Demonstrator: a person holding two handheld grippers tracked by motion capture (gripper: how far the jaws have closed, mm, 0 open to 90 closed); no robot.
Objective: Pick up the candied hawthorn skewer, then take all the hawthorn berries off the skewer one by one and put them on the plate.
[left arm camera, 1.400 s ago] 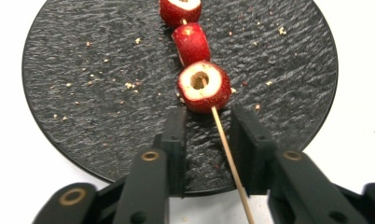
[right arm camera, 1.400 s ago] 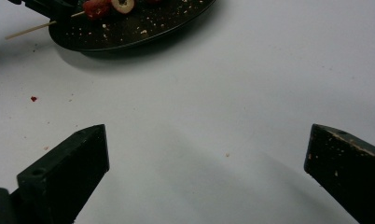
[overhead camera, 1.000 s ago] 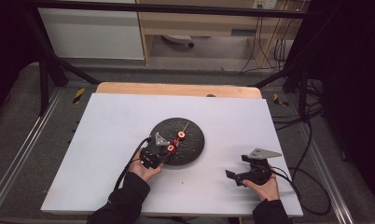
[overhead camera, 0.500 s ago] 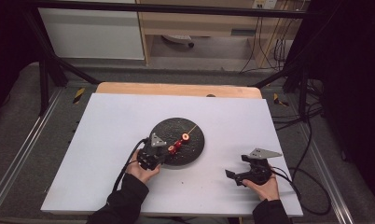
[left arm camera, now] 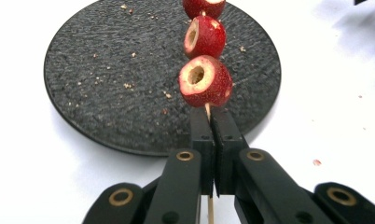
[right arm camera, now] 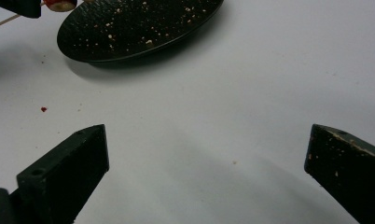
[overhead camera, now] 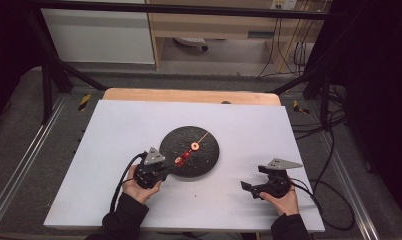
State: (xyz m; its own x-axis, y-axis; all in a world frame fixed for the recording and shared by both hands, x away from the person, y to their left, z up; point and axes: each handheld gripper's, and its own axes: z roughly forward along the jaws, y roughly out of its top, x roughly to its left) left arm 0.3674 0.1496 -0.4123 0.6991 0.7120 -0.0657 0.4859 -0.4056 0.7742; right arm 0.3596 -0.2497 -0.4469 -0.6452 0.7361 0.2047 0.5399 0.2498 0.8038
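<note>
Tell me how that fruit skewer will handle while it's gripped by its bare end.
The skewer looks thin, so it would probably flex or pivot, since the left gripper pinches only its tip. The cored red fruits sit beyond the jaws, likely making it front-heavy. Their wide holes suggest they could slide along the stick towards the black plate.

No text, label, brand, number or sign can be read in these pictures.
</note>
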